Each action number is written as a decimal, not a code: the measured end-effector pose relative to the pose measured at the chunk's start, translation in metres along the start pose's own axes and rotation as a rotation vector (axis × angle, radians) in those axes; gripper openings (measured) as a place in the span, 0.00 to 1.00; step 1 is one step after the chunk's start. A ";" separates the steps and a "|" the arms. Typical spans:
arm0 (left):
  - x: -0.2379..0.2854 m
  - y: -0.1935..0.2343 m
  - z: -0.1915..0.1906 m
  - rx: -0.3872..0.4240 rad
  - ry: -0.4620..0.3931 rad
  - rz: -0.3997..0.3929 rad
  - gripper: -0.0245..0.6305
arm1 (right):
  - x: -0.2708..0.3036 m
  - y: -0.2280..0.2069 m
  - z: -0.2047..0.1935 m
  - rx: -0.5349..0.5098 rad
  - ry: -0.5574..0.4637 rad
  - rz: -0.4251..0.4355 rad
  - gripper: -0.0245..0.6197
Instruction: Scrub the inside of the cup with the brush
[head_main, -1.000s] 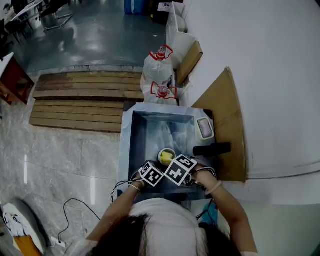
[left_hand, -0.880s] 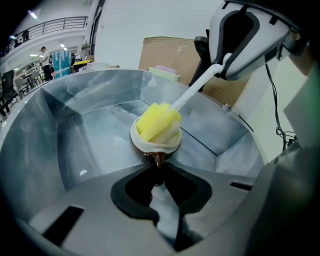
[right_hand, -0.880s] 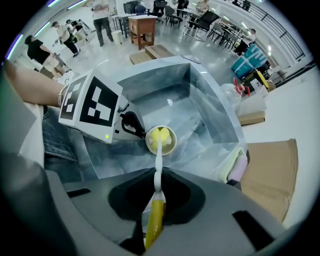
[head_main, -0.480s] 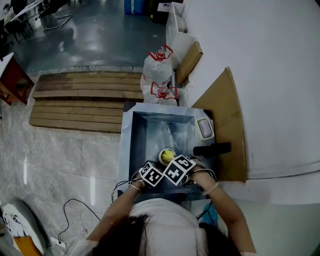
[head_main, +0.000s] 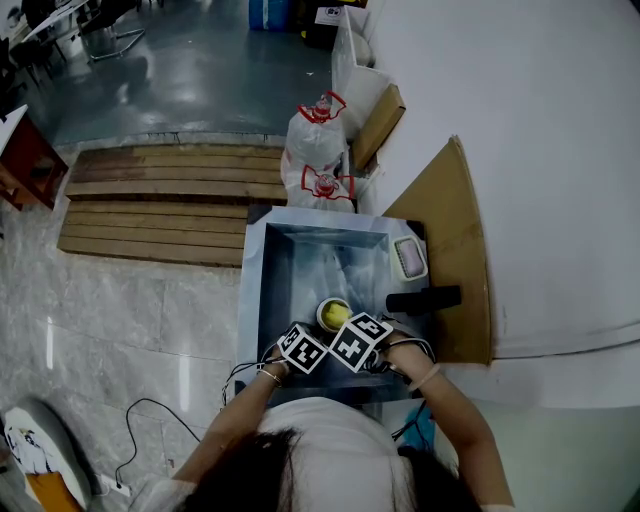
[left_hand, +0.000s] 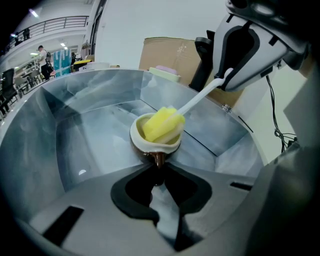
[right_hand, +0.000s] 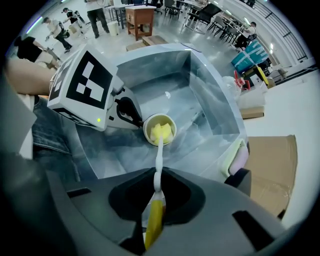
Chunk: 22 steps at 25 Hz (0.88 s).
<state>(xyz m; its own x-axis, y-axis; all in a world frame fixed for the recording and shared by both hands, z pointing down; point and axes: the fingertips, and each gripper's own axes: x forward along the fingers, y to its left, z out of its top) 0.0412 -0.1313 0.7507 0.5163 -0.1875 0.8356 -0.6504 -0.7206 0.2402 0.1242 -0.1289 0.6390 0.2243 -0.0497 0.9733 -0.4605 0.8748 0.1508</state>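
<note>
My left tongs (left_hand: 157, 172) are clamped on the brown handle of the cup (left_hand: 154, 144). They hold it over the near end of the steel sink (left_hand: 65, 135), with its white mouth tipped up toward the right tongs (right_hand: 156, 192). I can't tell whether its base touches the sink floor. The right tongs are closed down to a narrow gap on the yellow handle of the brush (right_hand: 159, 157) and point steeply downward. From them the white stem runs straight into the cup, where the yellow foam head sits inside, part of it showing above the rim. In the head view the 2 tongs sit side by side just this side of the cup. A black tap (head_main: 425, 298) stands on the sink's right edge, a pale pink-and-green pad (head_main: 410, 257) lies just beyond it on the rim, and cardboard (head_main: 455, 250) sits to the right of the sink.
</note>
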 end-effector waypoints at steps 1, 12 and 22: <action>0.000 0.000 0.000 0.000 0.000 0.000 0.14 | 0.000 0.002 0.000 -0.001 -0.003 0.014 0.12; 0.002 0.001 0.000 0.005 0.003 0.001 0.14 | -0.009 0.007 0.016 0.063 -0.079 0.102 0.12; 0.002 0.001 0.000 0.023 0.004 0.001 0.14 | -0.002 -0.004 0.017 0.137 -0.086 0.056 0.12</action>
<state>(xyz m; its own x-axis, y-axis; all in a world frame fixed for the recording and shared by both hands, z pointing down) 0.0415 -0.1317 0.7526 0.5139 -0.1855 0.8376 -0.6378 -0.7356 0.2284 0.1110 -0.1400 0.6393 0.1230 -0.0486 0.9912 -0.5847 0.8035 0.1119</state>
